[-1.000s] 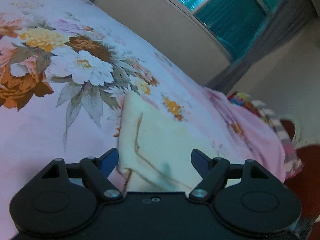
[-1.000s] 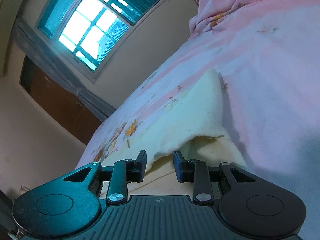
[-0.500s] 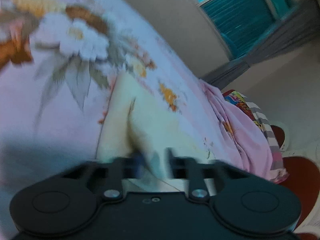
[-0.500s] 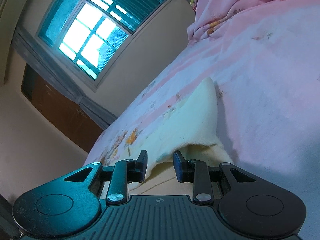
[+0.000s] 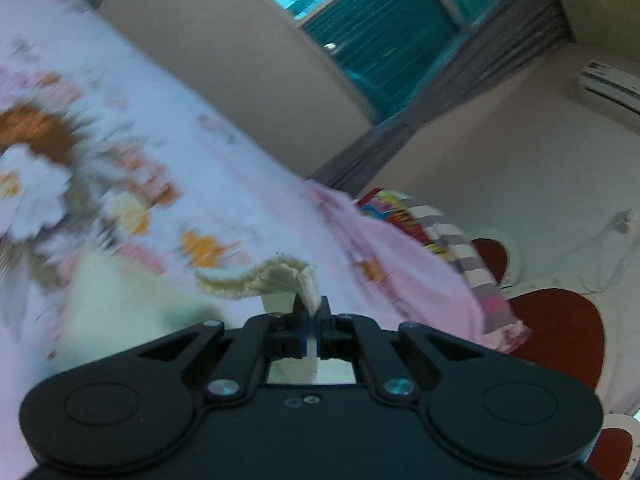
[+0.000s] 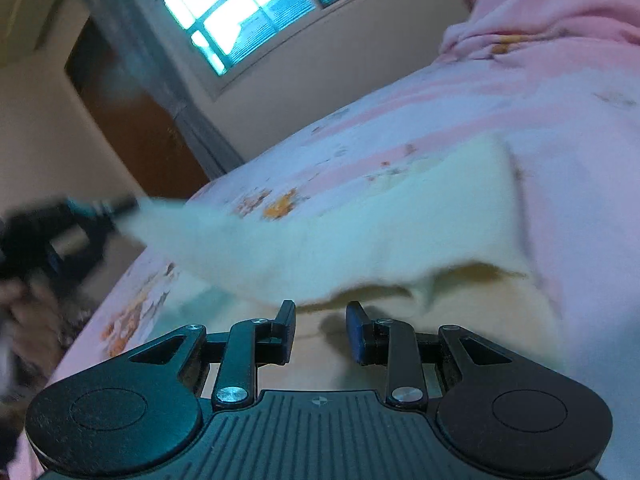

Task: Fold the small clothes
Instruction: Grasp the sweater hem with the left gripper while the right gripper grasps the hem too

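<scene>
Floral pink bedsheet (image 5: 224, 184) covers the bed under a teal window (image 6: 240, 12). On it the cream garment (image 6: 400, 216) lies, one ribbed edge lifted and pinched in the left gripper (image 5: 311, 312). Its right-hand part lies in front of the right gripper (image 6: 321, 320), whose fingers stand apart, gripping nothing.

Bed covered by a pink floral-printed sheet (image 5: 248, 184), a small cream knitted garment (image 6: 400, 216) lying on the sheet with one edge lifted off it, a bunched pink quilt (image 5: 400, 280) beyond the garment, toward the bed's far end
</scene>
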